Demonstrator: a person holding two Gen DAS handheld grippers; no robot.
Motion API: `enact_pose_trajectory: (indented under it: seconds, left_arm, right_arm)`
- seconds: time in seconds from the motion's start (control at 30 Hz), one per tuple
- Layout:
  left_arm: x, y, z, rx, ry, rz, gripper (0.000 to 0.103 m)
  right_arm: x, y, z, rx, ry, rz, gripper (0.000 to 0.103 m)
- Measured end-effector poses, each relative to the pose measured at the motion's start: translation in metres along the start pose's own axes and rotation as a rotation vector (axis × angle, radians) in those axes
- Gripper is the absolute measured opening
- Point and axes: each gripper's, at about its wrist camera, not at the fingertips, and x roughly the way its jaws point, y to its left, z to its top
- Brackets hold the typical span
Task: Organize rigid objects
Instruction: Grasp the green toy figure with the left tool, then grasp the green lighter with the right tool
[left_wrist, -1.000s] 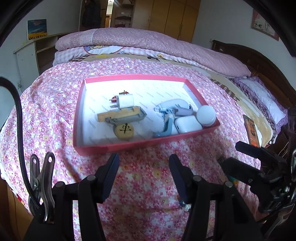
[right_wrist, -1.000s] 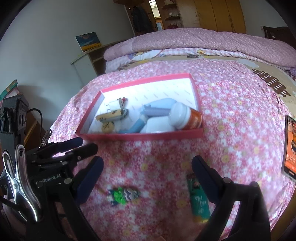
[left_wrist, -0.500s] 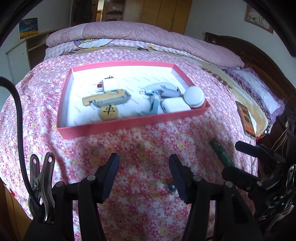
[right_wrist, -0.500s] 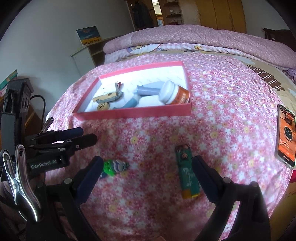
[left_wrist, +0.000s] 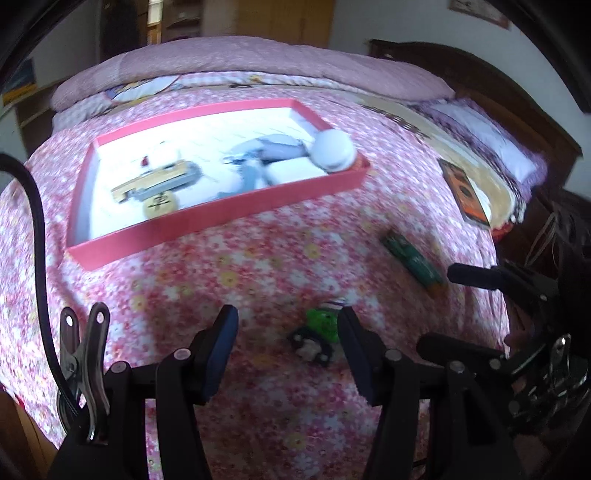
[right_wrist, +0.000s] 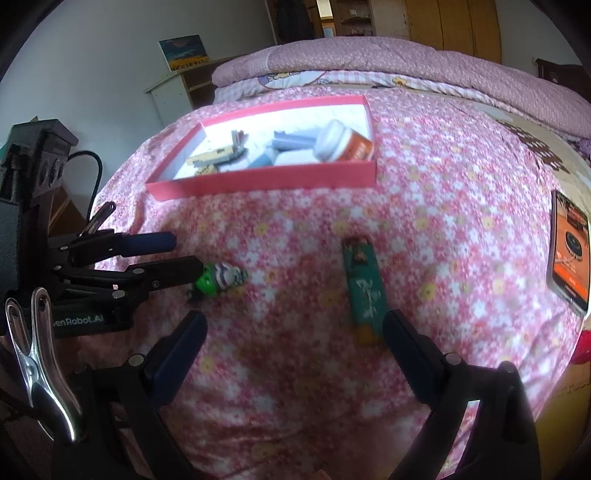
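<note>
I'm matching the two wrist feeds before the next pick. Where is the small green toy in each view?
Left wrist: the green toy lies low in the middle, on the bedspread just inside the right finger of the left hand-held gripper.
Right wrist: the toy lies left of middle, at the left gripper's fingertip.
Shared landmark: the pink tray, beyond the toy in both.

- Daylight falls softly over the bed (left_wrist: 280, 266); the white floor of the pink tray (left_wrist: 207, 225) glares, nearly blown out.
- Both views are motion-blurred, the left wrist view more.
- Fisheye bending curves the edges, with black vignette in the corners.
- Shadows are faint.
</note>
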Motion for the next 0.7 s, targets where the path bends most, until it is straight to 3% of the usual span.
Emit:
enact_pose_trajectory:
  seconds: [0.13,0.23,0.53,0.7]
  left_arm:
    - [0.004,-0.014,-0.001,0.065,0.009,-0.016,0.058]
    - [0.012,-0.024,-0.002,0.111,0.030,-0.032,0.049]
    - [0.025,-0.032,-0.004,0.165,0.047,0.013,0.043]
    - [0.024,-0.033,-0.004,0.169,0.025,0.017,0.028]
  right_arm:
    - [0.000,-0.006,-0.005,0.016,0.007,0.005,0.098]
    - [-0.001,-0.011,-0.006,0.031,0.005,0.007,0.098]
    - [0.004,-0.015,-0.009,0.054,0.015,0.008,0.097]
    - [0.005,-0.021,-0.009,0.092,0.015,0.014,0.096]
